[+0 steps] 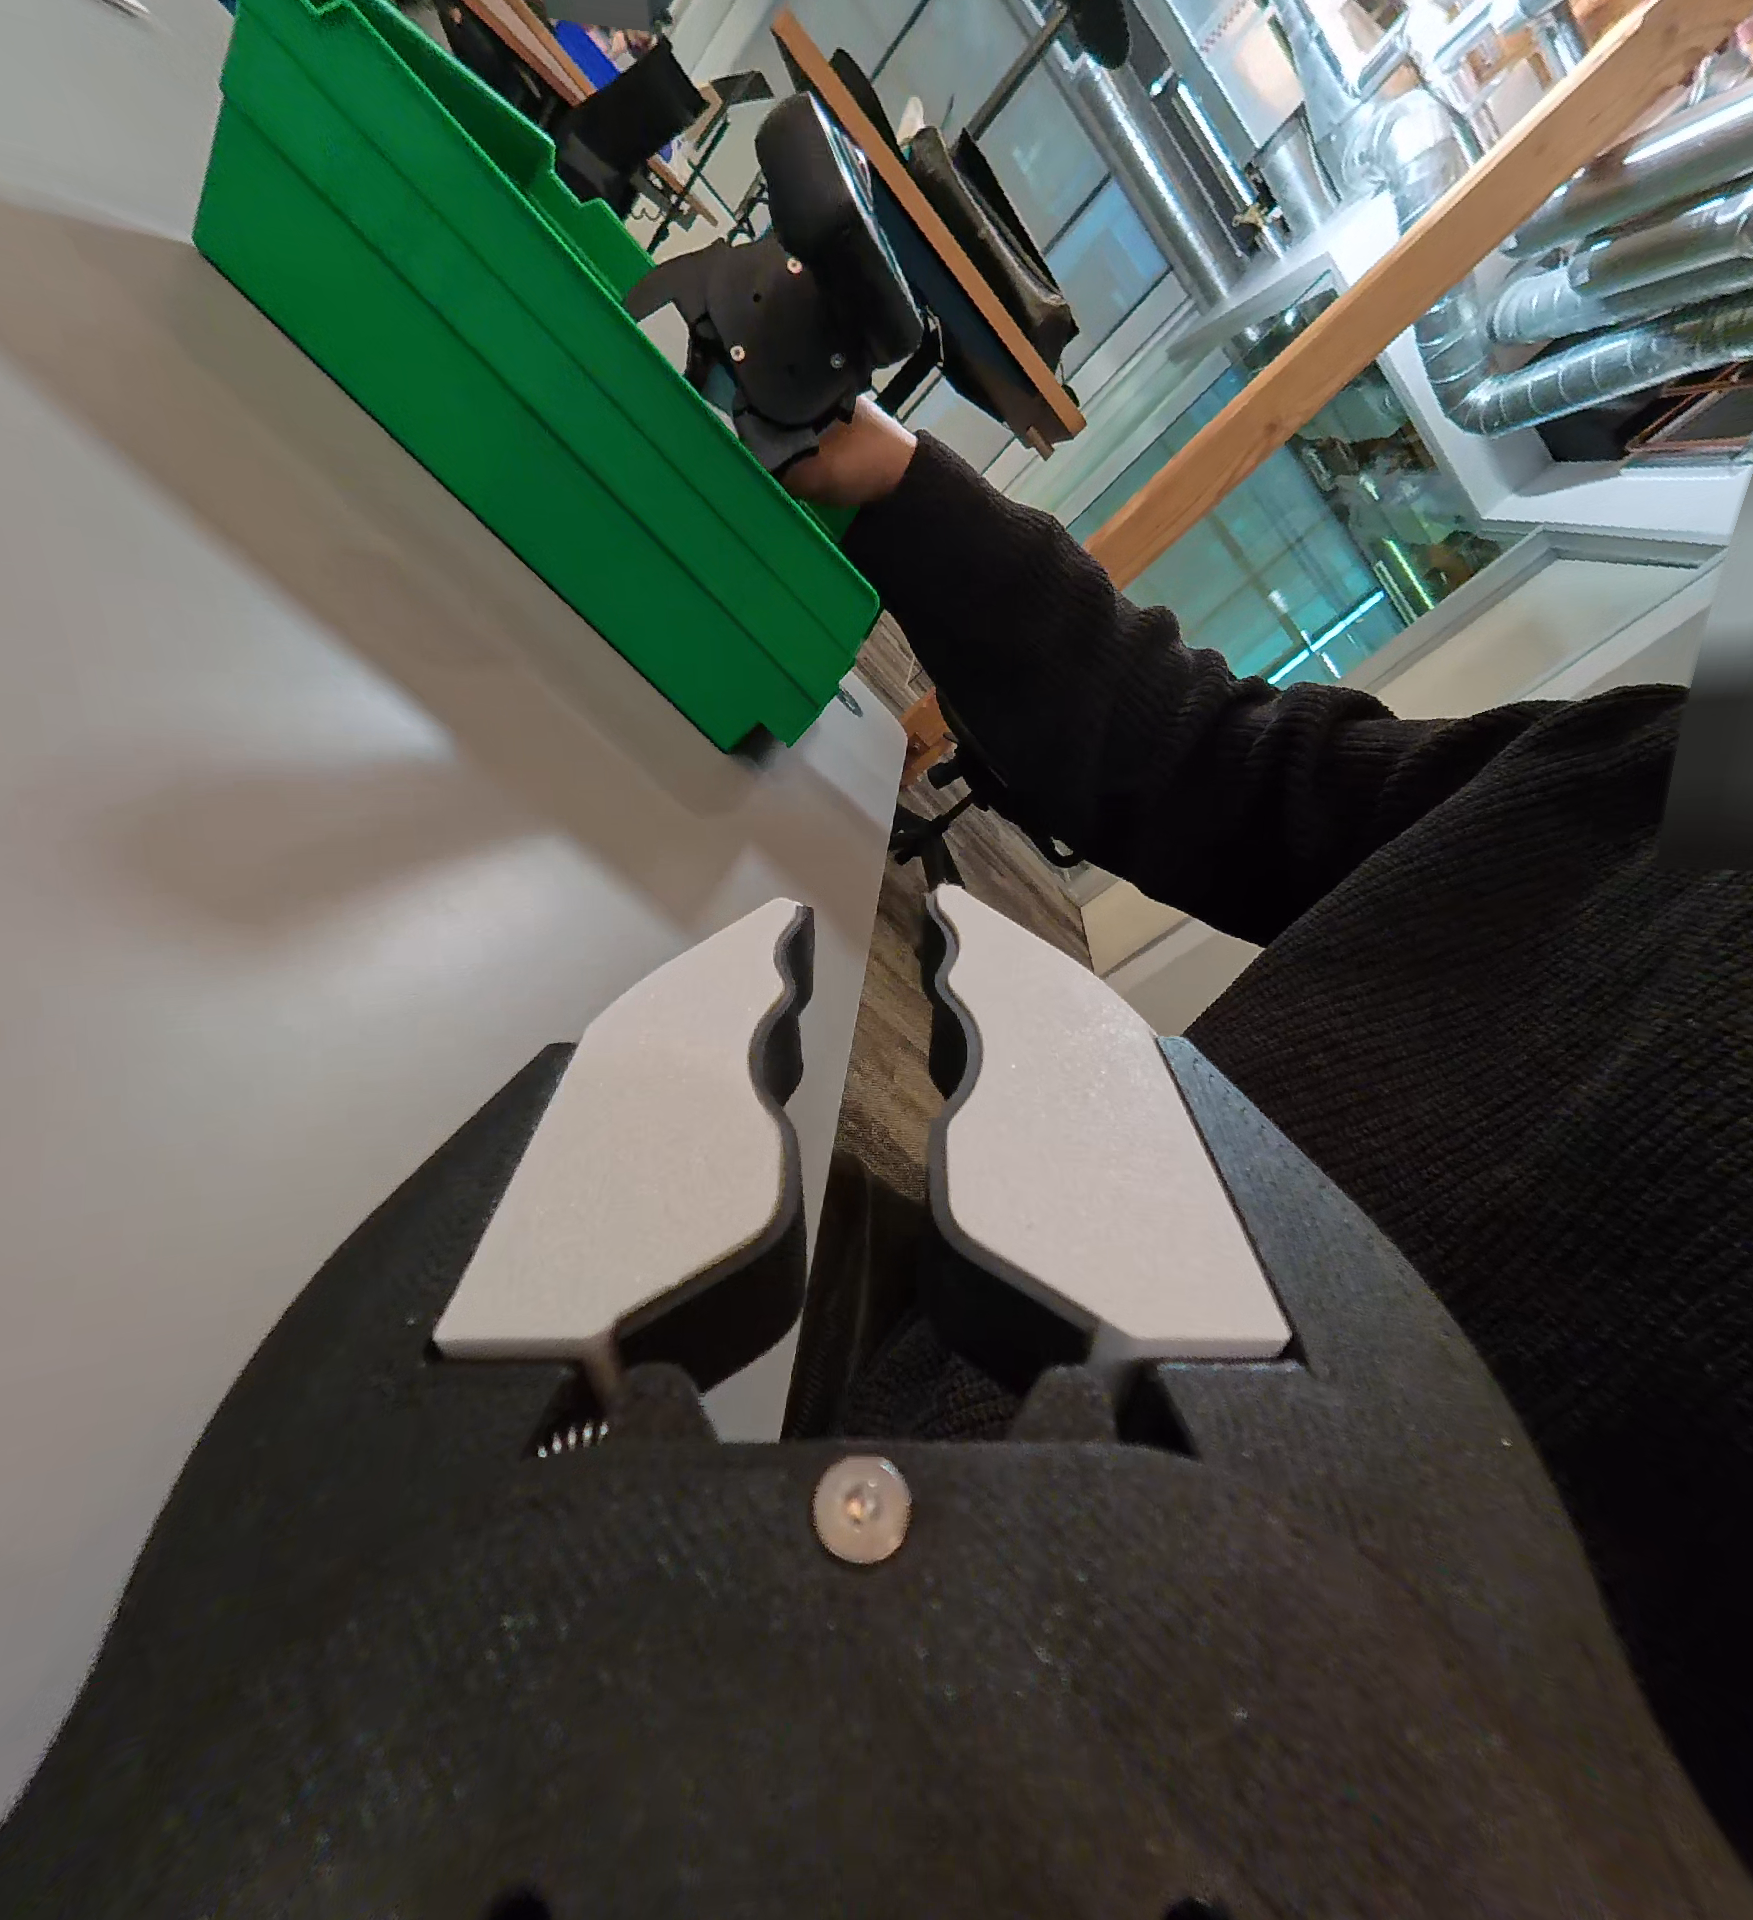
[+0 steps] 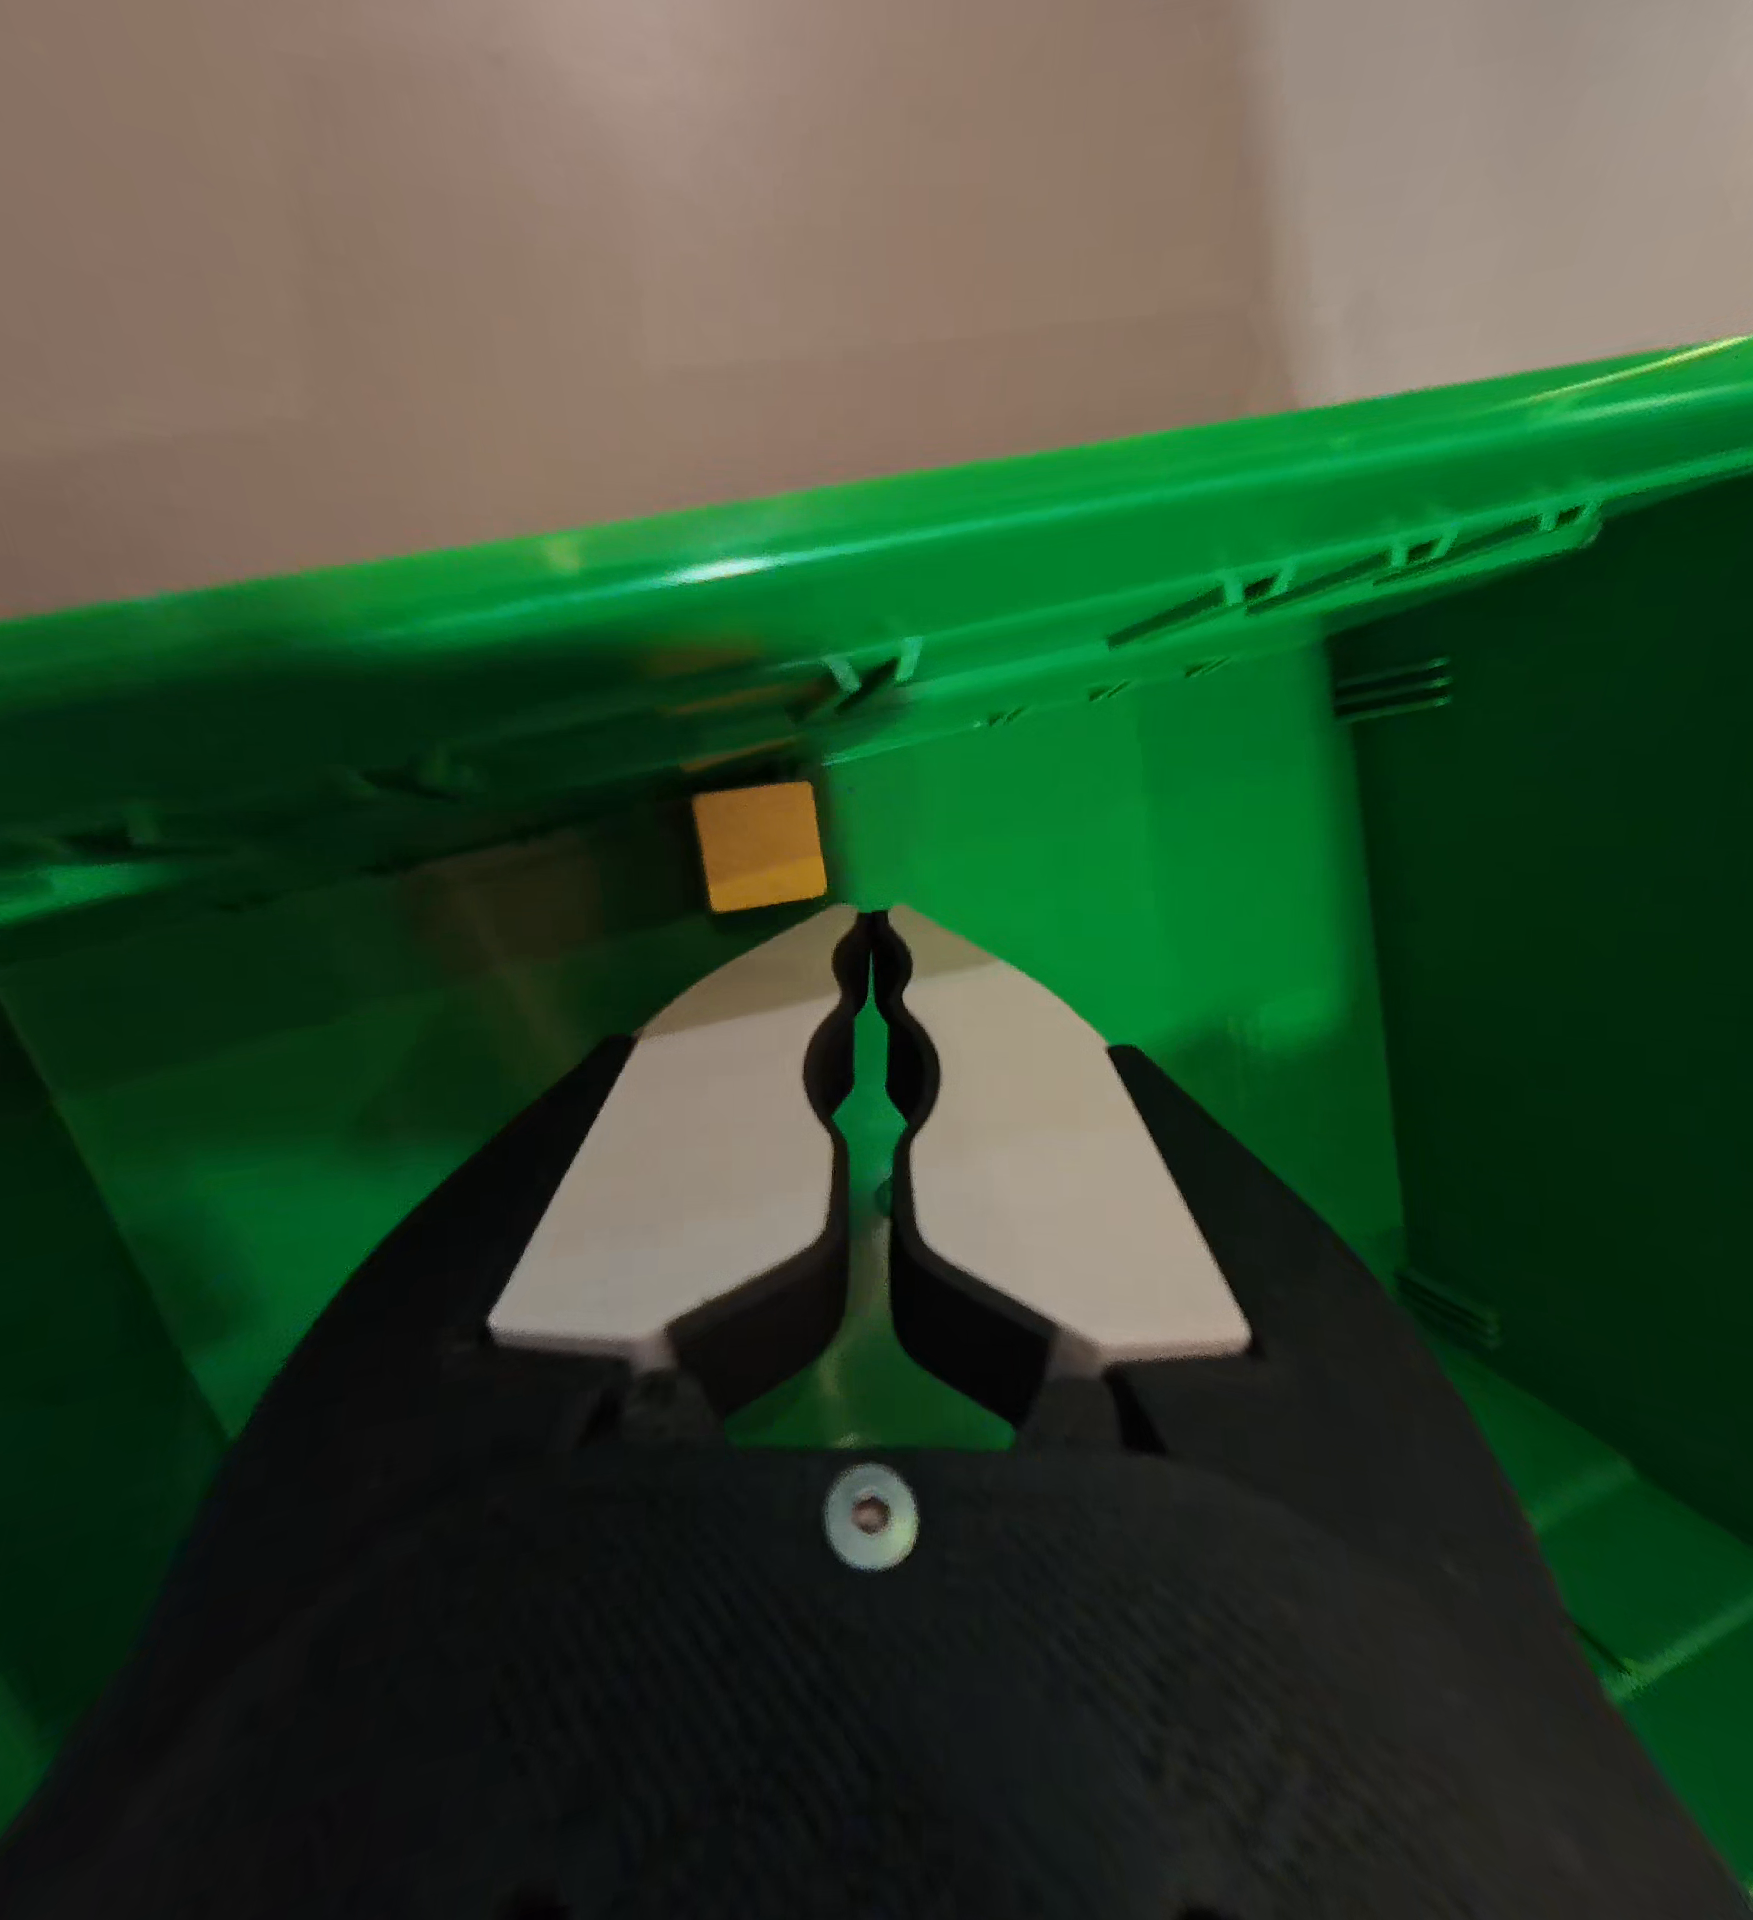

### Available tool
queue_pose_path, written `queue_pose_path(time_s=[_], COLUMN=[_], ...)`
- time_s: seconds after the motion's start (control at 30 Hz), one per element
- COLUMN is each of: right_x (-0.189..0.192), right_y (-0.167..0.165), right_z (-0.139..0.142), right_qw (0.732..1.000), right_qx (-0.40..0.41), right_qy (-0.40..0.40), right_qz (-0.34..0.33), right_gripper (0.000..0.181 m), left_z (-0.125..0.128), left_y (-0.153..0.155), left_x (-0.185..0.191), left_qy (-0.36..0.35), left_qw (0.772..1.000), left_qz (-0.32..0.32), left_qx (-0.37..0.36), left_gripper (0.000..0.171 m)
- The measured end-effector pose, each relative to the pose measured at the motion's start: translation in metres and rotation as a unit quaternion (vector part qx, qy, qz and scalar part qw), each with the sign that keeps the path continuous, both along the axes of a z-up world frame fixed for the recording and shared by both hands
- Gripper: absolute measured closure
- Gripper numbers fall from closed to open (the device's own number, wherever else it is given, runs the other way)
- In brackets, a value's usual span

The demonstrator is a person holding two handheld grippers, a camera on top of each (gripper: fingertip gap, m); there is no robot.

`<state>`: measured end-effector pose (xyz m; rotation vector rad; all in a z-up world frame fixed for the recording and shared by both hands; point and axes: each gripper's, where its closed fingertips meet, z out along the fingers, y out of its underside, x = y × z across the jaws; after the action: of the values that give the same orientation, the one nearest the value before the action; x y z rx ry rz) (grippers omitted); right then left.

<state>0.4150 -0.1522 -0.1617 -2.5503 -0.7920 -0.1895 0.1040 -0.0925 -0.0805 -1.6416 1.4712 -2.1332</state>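
- Cube (image 2: 758,847), yellow, lies just beyond the tips of the right gripper (image 2: 877,920) and a little to their left, at the far wall of the green bin (image 2: 1059,582).
- Right jaws are closed, tips together, with nothing between them; they are inside the bin, low over its floor.
- Left gripper (image 1: 867,925) has its jaws somewhat apart and empty, at the edge of the white table (image 1: 228,935).
- Farther ahead and left of the left jaws stands the bin; a black sleeve (image 1: 1111,707) reaches to it.
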Motion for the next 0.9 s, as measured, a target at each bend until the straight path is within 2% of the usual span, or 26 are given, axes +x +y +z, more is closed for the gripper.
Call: queue_pose_path(time_s=[0.13,0.23,0.3,0.37,0.47,0.53,0.63,0.73,0.8,0.9], right_x=[0.000,0.000,-0.004,-0.027,-0.087,-0.138,-0.219,-0.278,-0.304,-0.327], right_y=[-0.001,0.000,0.001,0.011,0.023,0.029,0.039,0.053,0.059,0.054], right_z=[0.006,0.027,0.060,0.115,0.187,0.210,0.205,0.165,0.129,0.084], right_qw=[1.000,0.998,0.995,0.982,0.953,0.934,0.905,0.884,0.888,0.922], right_qx=[0.014,0.049,0.094,0.180,0.282,0.317,0.332,0.315,0.277,0.198], right_qy=[-0.001,0.001,-0.005,0.026,0.102,0.163,0.266,0.345,0.364,0.330], right_qz=[-0.007,-0.026,-0.046,-0.055,-0.040,-0.019,0.003,-0.017,-0.039,-0.042], right_gripper=[0.181,0.181,0.181,0.181,0.176,0.168,0.159,0.157,0.157,0.157], left_z=[0.001,0.004,0.006,0.006,0.009,0.011,0.024,0.053,0.085,0.138], left_y=[-0.002,0.000,0.002,0.005,0.008,0.014,0.033,0.062,0.097,0.174], left_x=[-0.002,-0.003,-0.004,-0.003,0.003,0.010,0.017,0.013,0.005,-0.018], left_qy=[-0.003,-0.008,-0.013,-0.015,-0.020,-0.018,-0.024,-0.044,-0.045,-0.022], left_qw=[1.000,1.000,1.000,1.000,0.999,0.999,0.995,0.990,0.985,0.971], left_qz=[-0.003,0.000,0.003,0.008,0.015,0.034,0.075,0.109,0.130,0.195], left_qx=[0.004,0.006,0.008,0.017,0.019,0.035,0.061,0.076,0.100,0.139], left_gripper=[0.152,0.152,0.152,0.152,0.151,0.143,0.137,0.125,0.109,0.107])
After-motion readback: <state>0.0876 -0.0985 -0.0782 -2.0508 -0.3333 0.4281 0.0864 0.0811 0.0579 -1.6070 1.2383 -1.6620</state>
